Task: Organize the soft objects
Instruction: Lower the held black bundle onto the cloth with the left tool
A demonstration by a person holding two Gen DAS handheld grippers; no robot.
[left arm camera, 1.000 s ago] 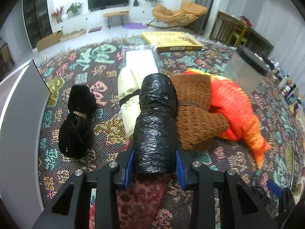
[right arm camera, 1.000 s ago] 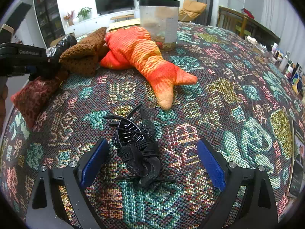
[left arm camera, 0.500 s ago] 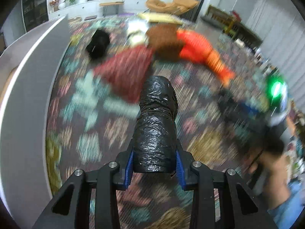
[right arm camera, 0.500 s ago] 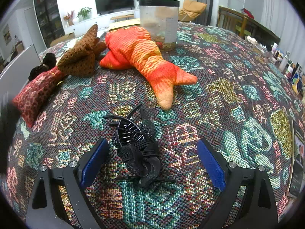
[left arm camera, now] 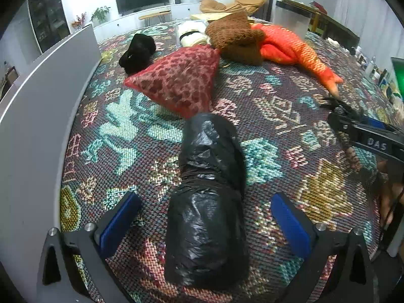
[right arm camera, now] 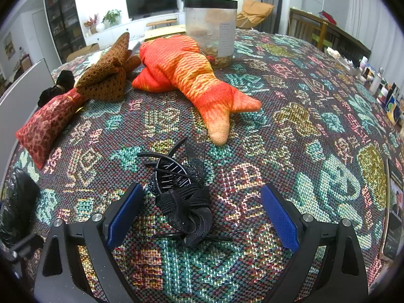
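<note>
The room was bright and both pictures were sharp. Edges curved and went dark. The crinkly black plastic bundle shone.

left tool: black frame | blue pads | silver screws

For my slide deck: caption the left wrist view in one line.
Open left claw straddles a crinkled black plastic-wrapped roll lying on the patterned woven tablecloth, red mesh pouch beyond.

— What stood behind?
— A clear lidded jar on the patterned tablecloth; beyond, a television, potted plants, a tan lounge chair.
— Left edge?
— A grey panel.
</note>
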